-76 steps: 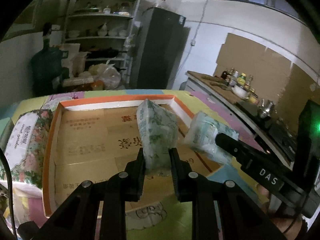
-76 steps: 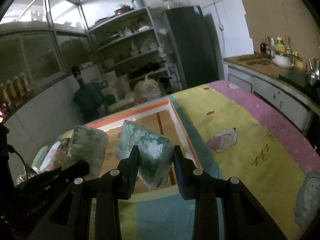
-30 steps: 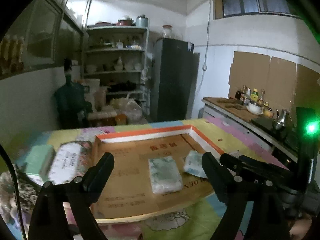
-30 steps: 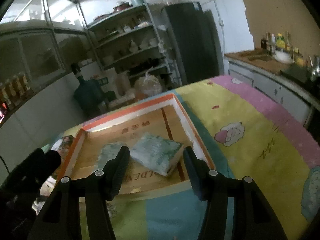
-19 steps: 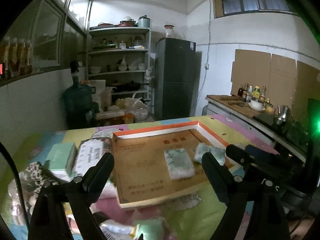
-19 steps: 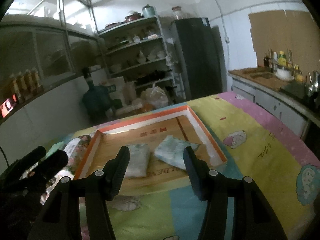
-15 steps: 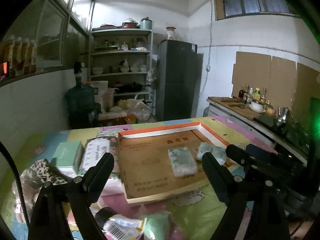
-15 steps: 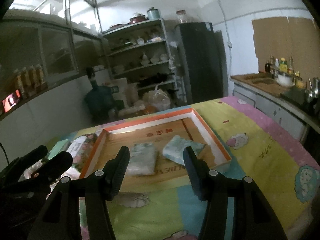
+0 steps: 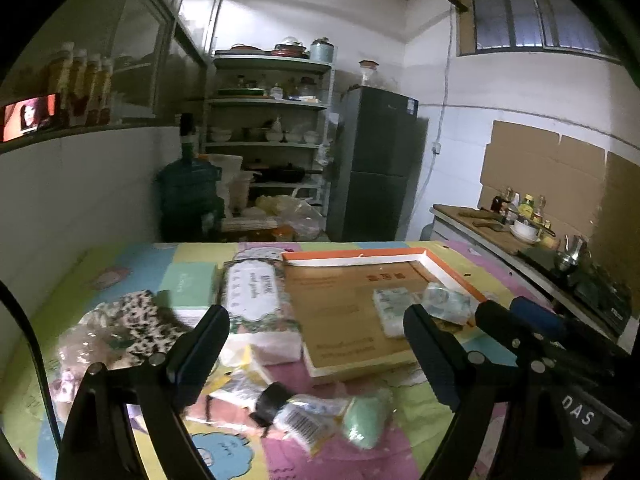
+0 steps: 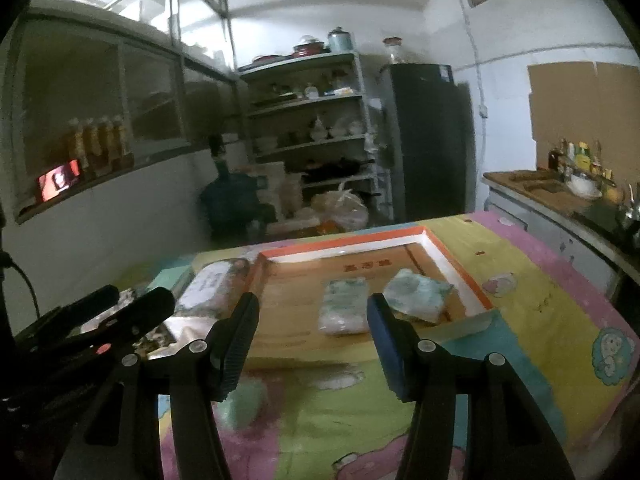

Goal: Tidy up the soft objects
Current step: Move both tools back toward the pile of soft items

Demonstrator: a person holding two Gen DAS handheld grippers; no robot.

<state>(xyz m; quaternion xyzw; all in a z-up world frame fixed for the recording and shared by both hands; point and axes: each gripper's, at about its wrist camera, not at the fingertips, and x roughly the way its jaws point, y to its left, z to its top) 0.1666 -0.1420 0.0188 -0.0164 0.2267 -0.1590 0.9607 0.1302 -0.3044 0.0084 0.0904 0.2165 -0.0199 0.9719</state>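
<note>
Two tissue packs [image 10: 344, 310] lie in the cardboard tray [image 9: 352, 264]; several soft items [image 9: 364, 420] wait on the near-left bench. Left gripper [image 9: 316, 344] and right gripper [image 10: 312, 344] both have wide, empty jaws.

Right gripper [image 10: 312, 344] spread wide, holding nothing — raised above the patterned cloth [image 10: 540, 320]. Beyond it, two tissue packs [image 10: 345, 310] [image 10: 418, 294] lie side by side in the orange-rimmed cardboard tray [image 10: 344, 245] — the right one tilted.

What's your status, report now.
Left tongs open, empty; right tongs too. Two tissue packs flat in cardboard tray. Loose packets on table, outside tray.
</note>
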